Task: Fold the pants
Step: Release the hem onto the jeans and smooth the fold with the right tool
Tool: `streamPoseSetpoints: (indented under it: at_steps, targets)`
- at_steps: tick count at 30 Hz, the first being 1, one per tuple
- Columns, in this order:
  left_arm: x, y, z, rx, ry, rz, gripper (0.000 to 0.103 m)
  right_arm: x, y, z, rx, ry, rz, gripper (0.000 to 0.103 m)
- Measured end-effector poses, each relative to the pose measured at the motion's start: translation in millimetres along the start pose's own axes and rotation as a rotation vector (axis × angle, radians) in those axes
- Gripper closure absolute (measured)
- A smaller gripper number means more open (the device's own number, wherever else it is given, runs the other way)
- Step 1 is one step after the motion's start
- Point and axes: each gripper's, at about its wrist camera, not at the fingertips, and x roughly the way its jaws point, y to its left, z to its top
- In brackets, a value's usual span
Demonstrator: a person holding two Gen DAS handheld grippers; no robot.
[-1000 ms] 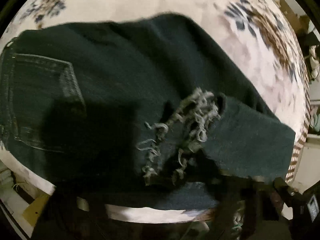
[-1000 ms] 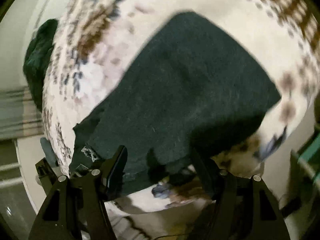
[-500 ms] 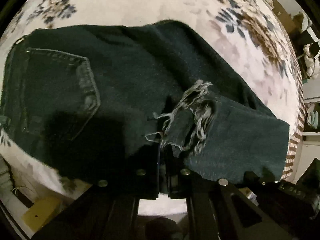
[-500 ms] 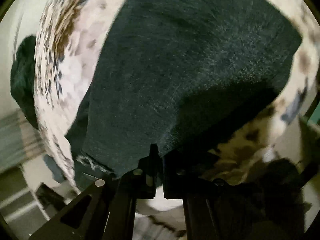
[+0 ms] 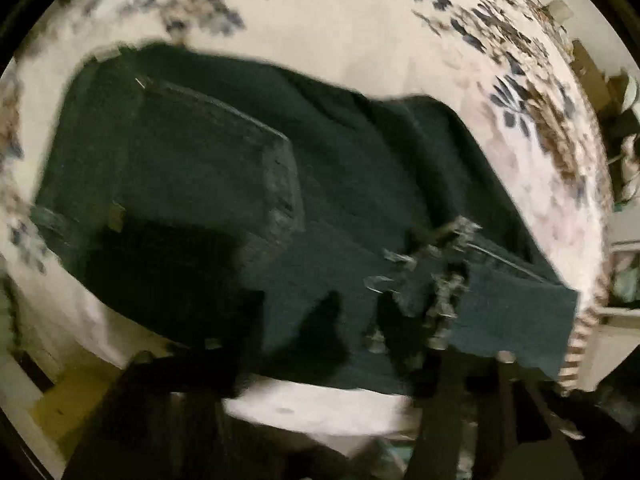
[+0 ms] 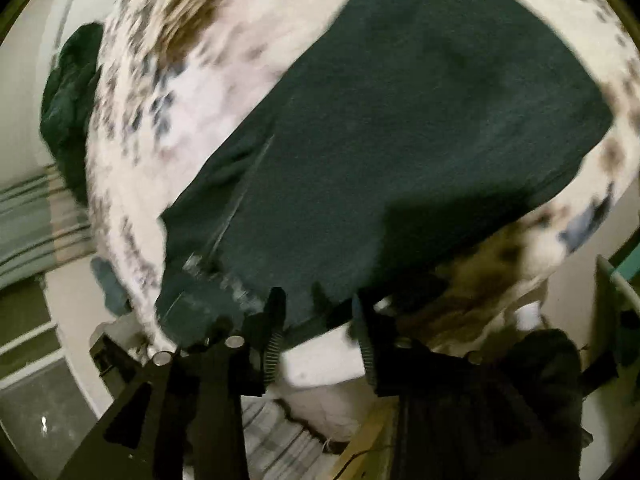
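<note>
Dark green-black jeans [image 5: 224, 184] lie folded on a floral bedspread [image 5: 340, 32]. In the left wrist view a back pocket [image 5: 208, 160] faces up at the left and a frayed hem [image 5: 436, 280] lies on top at the right. My left gripper [image 5: 320, 320] is open, its fingers spread over the near edge of the jeans, holding nothing. In the right wrist view the jeans [image 6: 400, 140] fill the middle, with the frayed hem [image 6: 216, 284] at the lower left. My right gripper [image 6: 316, 316] is open just at the near edge of the fabric.
The bed edge [image 5: 320, 404] runs close below both grippers. A second dark garment [image 6: 68, 112] lies at the far left of the bedspread in the right wrist view. Striped floor covering [image 6: 32, 216] and furniture [image 5: 624, 272] lie beyond the bed.
Both grippers were shut on the near edge of the jeans half a second ago. Now both have opened and pulled back a little; the jeans lie released.
</note>
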Motion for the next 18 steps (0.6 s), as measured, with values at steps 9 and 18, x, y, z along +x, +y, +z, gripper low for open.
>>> streamPoseSetpoints:
  at_steps: [9,18]
  targets:
    - [2,27,-8,0.012,0.0,0.081,0.042,72,0,-23,0.241,0.083,0.087,0.067]
    - [-10,54,-17,-0.038,0.005,0.042,0.042,44,48,-49,0.092,-0.105,0.127,0.098]
